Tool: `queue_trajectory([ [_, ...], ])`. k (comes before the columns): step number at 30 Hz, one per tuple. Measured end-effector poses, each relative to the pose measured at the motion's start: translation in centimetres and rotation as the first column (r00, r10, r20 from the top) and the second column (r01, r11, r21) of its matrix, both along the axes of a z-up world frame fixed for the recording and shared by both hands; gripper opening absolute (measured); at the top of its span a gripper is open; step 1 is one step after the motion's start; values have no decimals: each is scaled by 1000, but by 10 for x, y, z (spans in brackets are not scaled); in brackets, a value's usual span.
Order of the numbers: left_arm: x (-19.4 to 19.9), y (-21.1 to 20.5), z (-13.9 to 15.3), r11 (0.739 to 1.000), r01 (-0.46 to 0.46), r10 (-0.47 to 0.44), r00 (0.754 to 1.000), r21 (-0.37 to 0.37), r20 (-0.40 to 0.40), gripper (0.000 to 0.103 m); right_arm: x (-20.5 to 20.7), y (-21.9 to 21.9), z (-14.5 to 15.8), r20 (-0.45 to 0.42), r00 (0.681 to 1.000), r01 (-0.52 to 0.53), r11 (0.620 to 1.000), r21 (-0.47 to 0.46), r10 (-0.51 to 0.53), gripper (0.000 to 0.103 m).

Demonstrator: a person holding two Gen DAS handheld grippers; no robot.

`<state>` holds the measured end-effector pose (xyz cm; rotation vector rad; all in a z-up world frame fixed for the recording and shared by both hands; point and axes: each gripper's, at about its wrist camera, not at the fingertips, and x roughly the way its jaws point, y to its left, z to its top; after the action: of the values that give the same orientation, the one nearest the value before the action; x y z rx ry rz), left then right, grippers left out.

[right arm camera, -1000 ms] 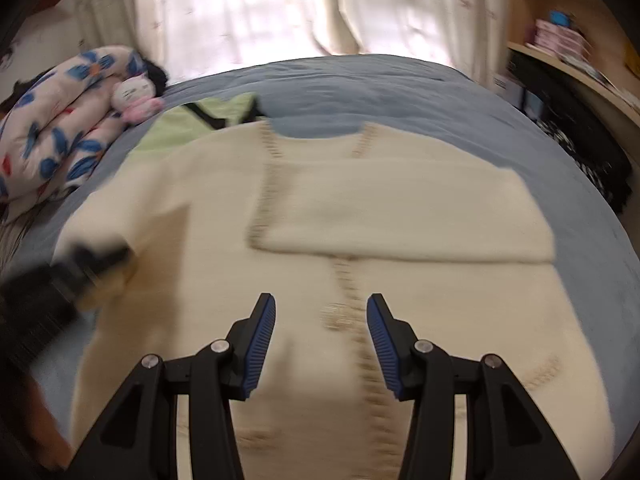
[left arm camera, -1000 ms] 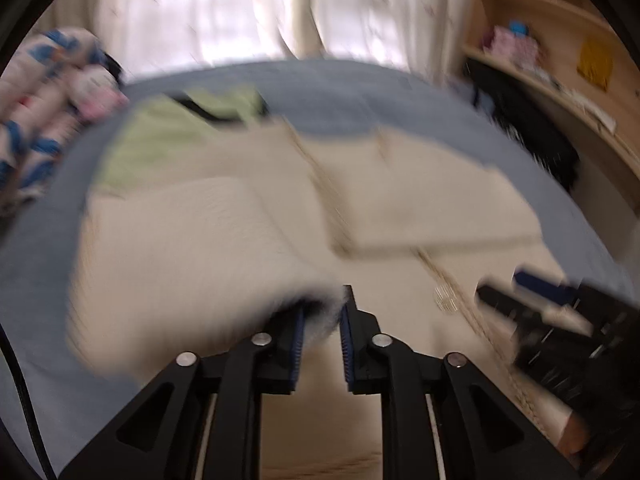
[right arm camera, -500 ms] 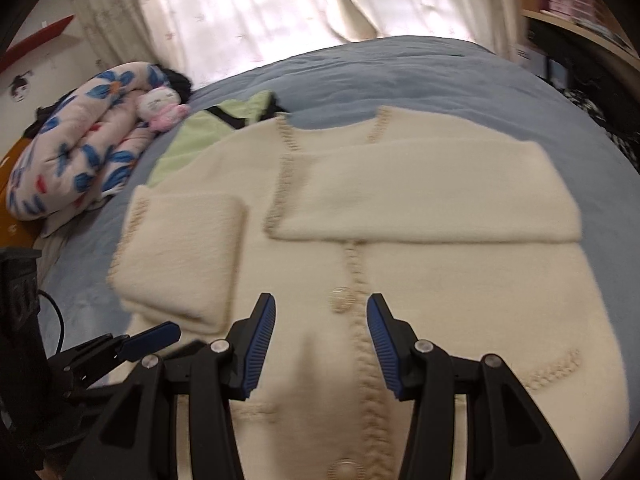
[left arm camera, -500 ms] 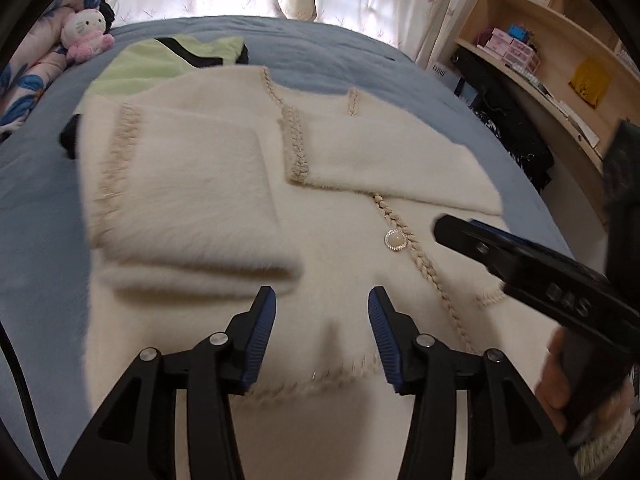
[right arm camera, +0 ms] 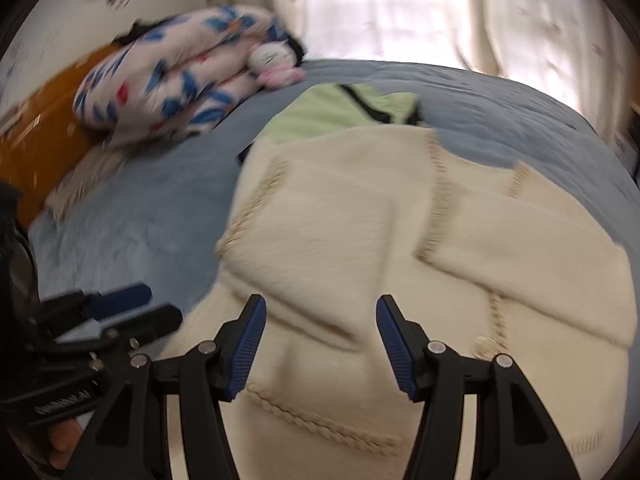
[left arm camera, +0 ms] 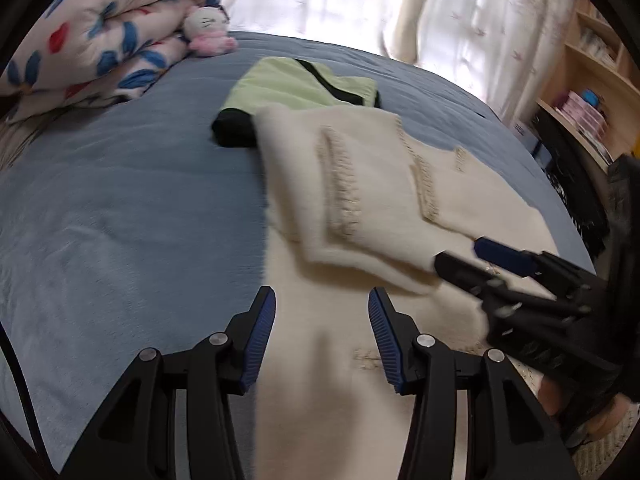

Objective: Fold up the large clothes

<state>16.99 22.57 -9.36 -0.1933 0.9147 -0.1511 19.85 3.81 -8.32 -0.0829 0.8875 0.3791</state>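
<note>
A cream knitted cardigan (left arm camera: 380, 208) with braided trim lies flat on the blue bed (left arm camera: 120, 220), both sleeves folded in over its front. It also shows in the right wrist view (right arm camera: 360, 240). My left gripper (left arm camera: 322, 336) is open and empty, low over the cardigan's lower left edge. My right gripper (right arm camera: 318, 346) is open and empty, just above the folded left sleeve. The right gripper also shows at the right of the left wrist view (left arm camera: 476, 258). The left gripper shows at the lower left of the right wrist view (right arm camera: 140, 304).
A light green garment with black trim (left arm camera: 304, 84) lies behind the cardigan. A rolled flowered quilt (left arm camera: 100, 28) and a pink plush toy (left arm camera: 208, 32) lie at the bed's far left. Wooden shelves (left arm camera: 592, 92) stand at the right, curtains behind.
Both grippers have swung left and lower toward the cardigan's left side. Earlier the left gripper let go of the left sleeve, which now lies folded on the front.
</note>
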Motion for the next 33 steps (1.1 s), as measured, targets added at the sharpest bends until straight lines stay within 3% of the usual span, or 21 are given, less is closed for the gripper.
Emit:
queue_trajectory([
  [7, -6, 18, -12, 999, -29, 29, 999, -16, -33, 47, 24, 48, -33, -14, 998, -67, 982, -178, 66, 58],
  [13, -9, 17, -17, 999, -32, 31, 998, -22, -50, 47, 41, 52, -19, -19, 998, -63, 992, -112, 61, 58],
  [17, -9, 13, -17, 999, -28, 27, 998, -28, -53, 47, 58, 42, -17, -71, 997, -39, 998, -45, 36, 58],
  [23, -8, 8, -18, 1000, -8, 6, 999, -26, -54, 47, 60, 45, -27, -88, 995, -50, 996, -68, 44, 58],
  [30, -5, 10, -21, 999, -19, 16, 997, -45, -80, 47, 54, 64, -55, -77, 989, -138, 969, -207, 125, 58],
  [31, -6, 11, -21, 999, -22, 19, 996, -43, -82, 47, 56, 62, -57, -78, 989, -137, 970, -200, 123, 56],
  [32, -6, 11, -21, 999, -25, 21, 996, -40, -83, 47, 58, 59, -56, -86, 990, -126, 975, -184, 112, 36],
  [33, -6, 12, -21, 999, -26, 23, 996, -37, -83, 47, 61, 56, -53, -106, 988, -129, 980, -153, 114, 9],
])
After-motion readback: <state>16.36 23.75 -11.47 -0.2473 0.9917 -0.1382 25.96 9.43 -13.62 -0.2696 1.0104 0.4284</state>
